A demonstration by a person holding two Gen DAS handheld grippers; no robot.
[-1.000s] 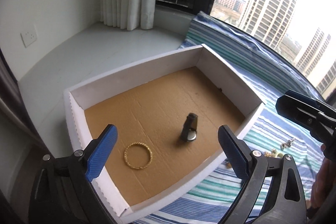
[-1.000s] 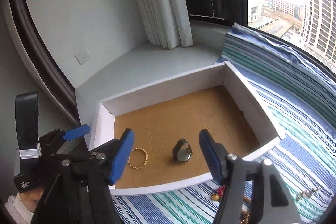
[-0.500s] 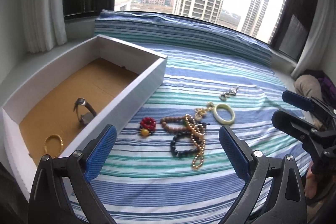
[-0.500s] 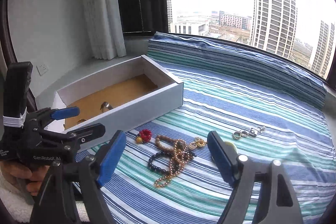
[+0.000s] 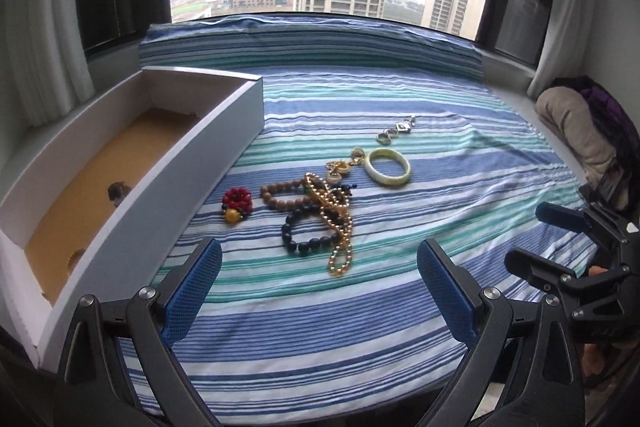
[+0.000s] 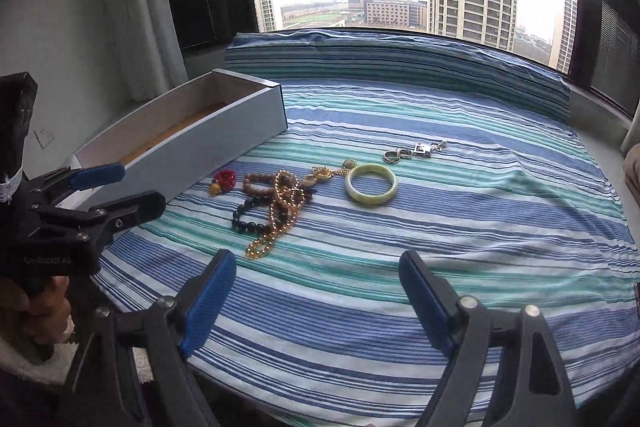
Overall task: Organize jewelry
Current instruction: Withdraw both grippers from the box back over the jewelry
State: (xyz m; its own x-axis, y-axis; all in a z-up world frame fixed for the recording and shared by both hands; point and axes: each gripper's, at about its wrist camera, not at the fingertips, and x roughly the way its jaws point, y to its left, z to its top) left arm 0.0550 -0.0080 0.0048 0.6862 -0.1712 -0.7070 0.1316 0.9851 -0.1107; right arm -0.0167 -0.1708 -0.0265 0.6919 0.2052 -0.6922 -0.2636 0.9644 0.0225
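A pile of jewelry lies on the striped cloth: a gold bead necklace (image 5: 338, 223) (image 6: 280, 211), a dark bead bracelet (image 5: 306, 237) (image 6: 250, 217), a brown bead bracelet (image 5: 280, 195), a red bead flower piece (image 5: 237, 201) (image 6: 224, 179), a pale green bangle (image 5: 389, 166) (image 6: 371, 184) and a silver chain piece (image 5: 396, 131) (image 6: 416, 151). A white box (image 5: 168, 187) (image 6: 208, 143) with a cardboard floor stands on the left and holds a ring (image 5: 118, 191) and a gold bangle (image 5: 76, 257). My left gripper (image 5: 320, 297) and right gripper (image 6: 316, 301) are both open and empty, short of the pile.
The blue, green and white striped cloth (image 5: 440, 195) covers a window-seat platform. A bolster (image 5: 312, 43) runs along the window at the back. Folded clothes (image 5: 576, 131) lie at the far right. White curtains (image 5: 44, 59) hang on the left.
Both grippers have swung right, away from above the box to face the jewelry pile on the cloth. Both stay open and empty.
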